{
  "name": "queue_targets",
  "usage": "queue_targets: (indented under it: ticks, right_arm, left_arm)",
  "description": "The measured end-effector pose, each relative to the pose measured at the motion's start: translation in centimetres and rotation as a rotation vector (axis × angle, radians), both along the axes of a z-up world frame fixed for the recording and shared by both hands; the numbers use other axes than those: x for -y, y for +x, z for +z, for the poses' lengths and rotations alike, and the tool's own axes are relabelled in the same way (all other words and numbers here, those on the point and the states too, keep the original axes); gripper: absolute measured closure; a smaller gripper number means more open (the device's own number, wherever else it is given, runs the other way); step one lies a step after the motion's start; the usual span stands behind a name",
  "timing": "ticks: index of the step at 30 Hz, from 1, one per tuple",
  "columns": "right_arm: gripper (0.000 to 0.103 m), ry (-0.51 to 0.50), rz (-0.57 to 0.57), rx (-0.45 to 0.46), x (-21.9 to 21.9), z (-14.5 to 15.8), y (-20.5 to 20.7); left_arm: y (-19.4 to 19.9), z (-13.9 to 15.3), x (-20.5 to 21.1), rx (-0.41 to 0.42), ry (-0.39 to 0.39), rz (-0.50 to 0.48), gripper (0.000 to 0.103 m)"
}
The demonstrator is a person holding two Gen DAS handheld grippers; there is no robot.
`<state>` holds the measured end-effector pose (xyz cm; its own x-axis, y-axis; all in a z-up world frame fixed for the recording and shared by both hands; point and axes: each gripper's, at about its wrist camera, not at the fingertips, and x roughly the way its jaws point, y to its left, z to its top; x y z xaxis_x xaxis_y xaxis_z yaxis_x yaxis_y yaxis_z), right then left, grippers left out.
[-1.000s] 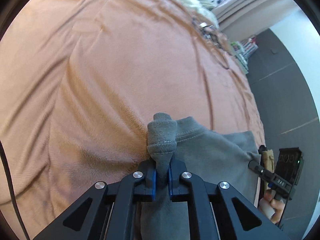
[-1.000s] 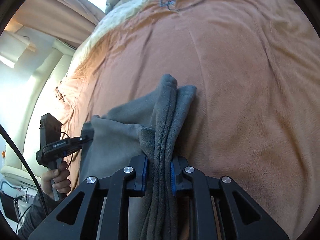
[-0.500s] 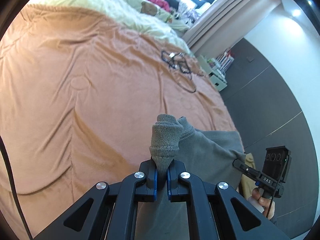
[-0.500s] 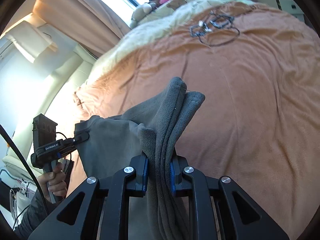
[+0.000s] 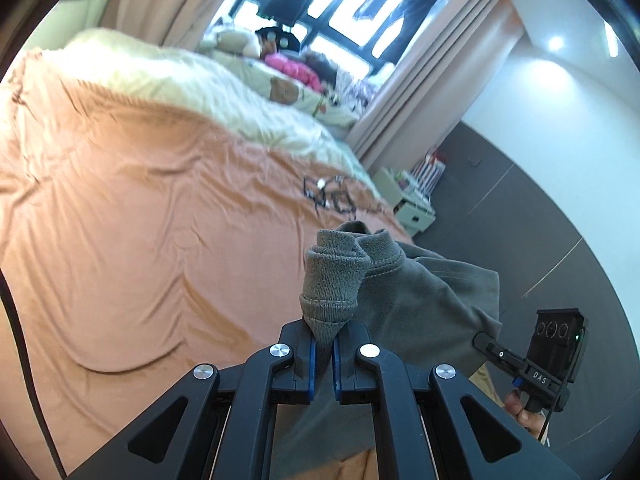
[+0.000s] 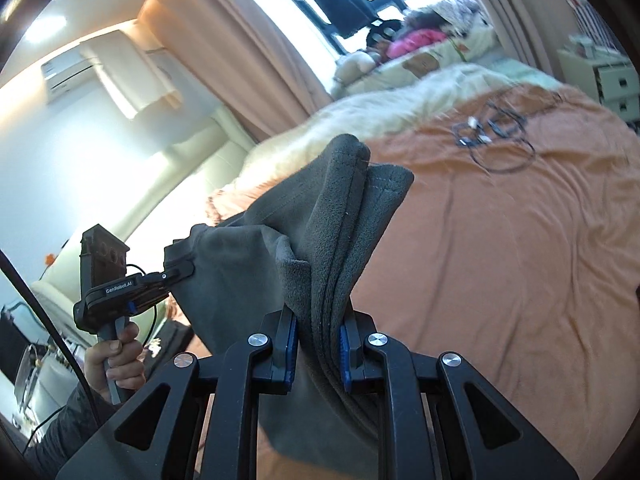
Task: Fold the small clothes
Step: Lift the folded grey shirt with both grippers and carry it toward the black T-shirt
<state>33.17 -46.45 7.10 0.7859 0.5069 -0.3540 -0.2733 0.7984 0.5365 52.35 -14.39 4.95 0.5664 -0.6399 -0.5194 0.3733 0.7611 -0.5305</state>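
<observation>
A small grey fleece garment [image 5: 420, 304] hangs stretched between both grippers, lifted above the orange blanket [image 5: 140, 240] on the bed. My left gripper [image 5: 324, 354] is shut on a ribbed cuff of the garment. My right gripper [image 6: 318, 350] is shut on a bunched, layered edge of the same garment [image 6: 340, 220]. The right gripper also shows in the left wrist view [image 5: 486, 343], at the garment's far corner. The left gripper shows in the right wrist view [image 6: 178, 272], pinching the other corner.
A tangle of black cables [image 6: 492, 132] lies on the blanket further up the bed. A cream fluffy blanket [image 5: 180, 80] and pillows with a pink item [image 5: 292, 68] lie at the head. A small drawer unit [image 5: 412, 208] stands beside the bed by a dark wall.
Both grippers have risen and tilted up with the garment, lifting it off the blanket. The window, curtains and head of the bed have come into view.
</observation>
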Motion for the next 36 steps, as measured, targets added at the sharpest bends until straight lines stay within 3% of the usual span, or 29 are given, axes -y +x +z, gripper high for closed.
queue_targets:
  ticks: [8, 14, 21, 36]
  right_arm:
    - [0.090, -0.031, 0.068, 0.111, -5.4, 4.7, -3.8]
    - [0.090, -0.046, 0.167, 0.152, -11.5, 7.6, -5.4]
    - [0.090, -0.024, 0.273, 0.160, -17.8, 8.1, -5.4]
    - [0.090, -0.035, 0.493, 0.172, -31.7, 7.2, 2.5]
  left_arm:
    - [-5.2, 7.0, -7.0, 0.109, -0.011, 0.089, 0.098]
    - [-8.7, 10.2, -13.9, 0.142, -0.009, 0.175, 0.098]
    - [-12.6, 11.8, -21.7, 0.169, -0.006, 0.273, 0.098]
    - [-19.9, 12.3, -39.5, 0.208, 0.050, 0.425, 0.098]
